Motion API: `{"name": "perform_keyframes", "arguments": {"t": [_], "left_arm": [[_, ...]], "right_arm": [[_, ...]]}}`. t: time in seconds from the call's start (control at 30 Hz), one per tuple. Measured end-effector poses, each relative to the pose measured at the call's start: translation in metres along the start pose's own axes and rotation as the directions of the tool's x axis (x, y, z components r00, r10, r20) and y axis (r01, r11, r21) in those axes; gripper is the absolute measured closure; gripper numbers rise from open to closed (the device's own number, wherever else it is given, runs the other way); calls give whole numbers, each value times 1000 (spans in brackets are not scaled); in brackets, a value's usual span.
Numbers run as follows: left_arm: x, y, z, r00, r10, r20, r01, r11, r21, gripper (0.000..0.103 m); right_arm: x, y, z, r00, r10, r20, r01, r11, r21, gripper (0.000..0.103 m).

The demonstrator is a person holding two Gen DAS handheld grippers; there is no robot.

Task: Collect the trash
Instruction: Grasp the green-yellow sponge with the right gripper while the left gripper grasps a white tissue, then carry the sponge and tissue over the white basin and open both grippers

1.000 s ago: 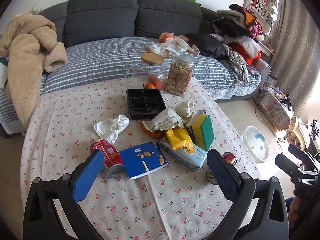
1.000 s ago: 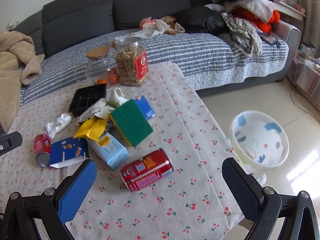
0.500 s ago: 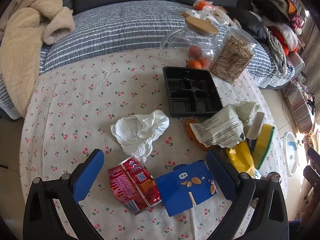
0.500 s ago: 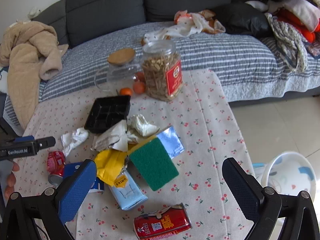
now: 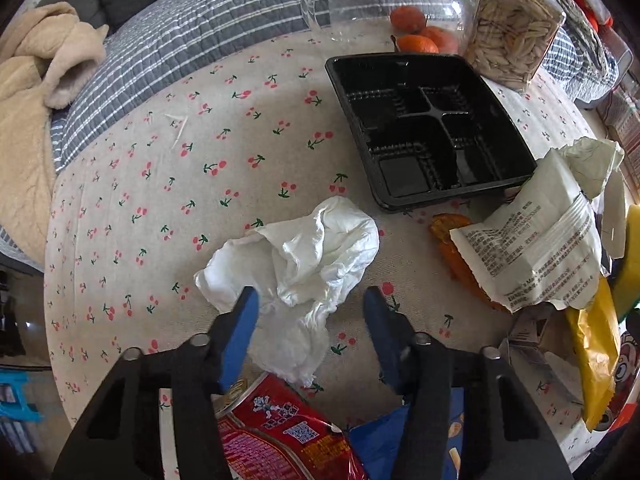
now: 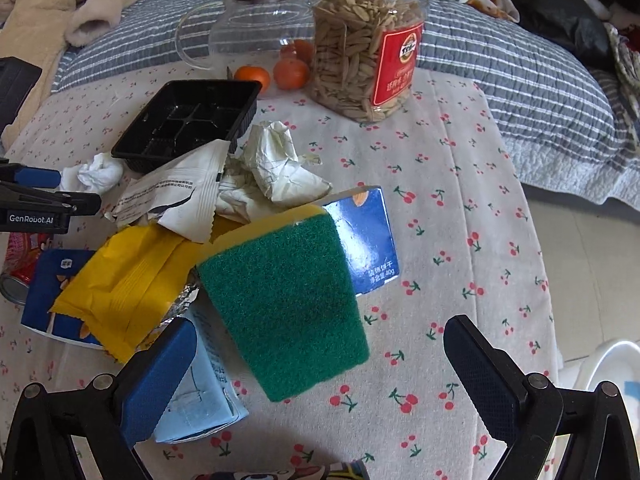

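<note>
Worktop (image 5: 168,184): covered with a cherry-print cloth, set against a grey sofa with a striped cover (image 5: 192,28).

Left claw (image 5: 308,304): pointing steeply down over the crumpled white tissue (image 5: 304,252); its jaws are closing, with the near part of the tissue between them. The blue pads do not yet press on it as far as the left wrist view shows.

Right claw (image 6: 320,344): jaws wide apart, nothing gripped. The green sponge (image 6: 284,304) with a yellow back lies between and ahead of the fingers, tilted on the heap of rubbish.

Trash on the worktop:
- black plastic tray (image 5: 428,128) with four compartments, beyond the tissue;
- white printed wrapper (image 5: 536,248), lying over an orange scrap (image 5: 448,228);
- yellow wrapper (image 6: 120,280), beside the sponge;
- light blue carton (image 6: 200,408), just beside the right claw's left finger;
- blue box (image 6: 368,248), partly under the sponge;
- crushed red can (image 5: 280,436), under the left claw, beside a blue card (image 5: 380,444);
- crumpled pale paper (image 6: 280,164), near the tray.

Other items: jar of seeds (image 6: 364,40), glass jug (image 6: 256,24) with a cork lid, oranges (image 6: 292,72) between them, beige coat (image 5: 28,120) on the sofa.
</note>
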State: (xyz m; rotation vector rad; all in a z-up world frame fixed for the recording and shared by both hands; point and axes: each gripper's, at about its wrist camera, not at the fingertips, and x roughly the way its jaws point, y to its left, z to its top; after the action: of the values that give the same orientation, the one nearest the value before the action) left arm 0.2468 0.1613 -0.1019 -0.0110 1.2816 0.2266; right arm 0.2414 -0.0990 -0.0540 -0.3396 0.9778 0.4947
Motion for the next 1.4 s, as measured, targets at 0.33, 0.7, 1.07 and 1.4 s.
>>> {"name": "perform_keyframes", "arguments": {"t": [0.33,0.7,1.07,1.4], "left_arm": [[-25,14,-2,990,-135,51,138,987,-76,99],[-111,-40,-11,944,-276,179,283,959,-12,99],[-165,-137,-22,896,-383,226,363,923,125,99],[-182,-241,-24,849,-489,203,442,866,234,99]], "right_arm": [[-4,-7,6,999,35,25,-36,999,38,46],[-35,-38,-16,997,-83,2,82,992,96,46],[-68,-52,-32,990,-134,52,125,983,138,46],[-99,-99,-58,978,-202,58,185,957,223,46]]}}
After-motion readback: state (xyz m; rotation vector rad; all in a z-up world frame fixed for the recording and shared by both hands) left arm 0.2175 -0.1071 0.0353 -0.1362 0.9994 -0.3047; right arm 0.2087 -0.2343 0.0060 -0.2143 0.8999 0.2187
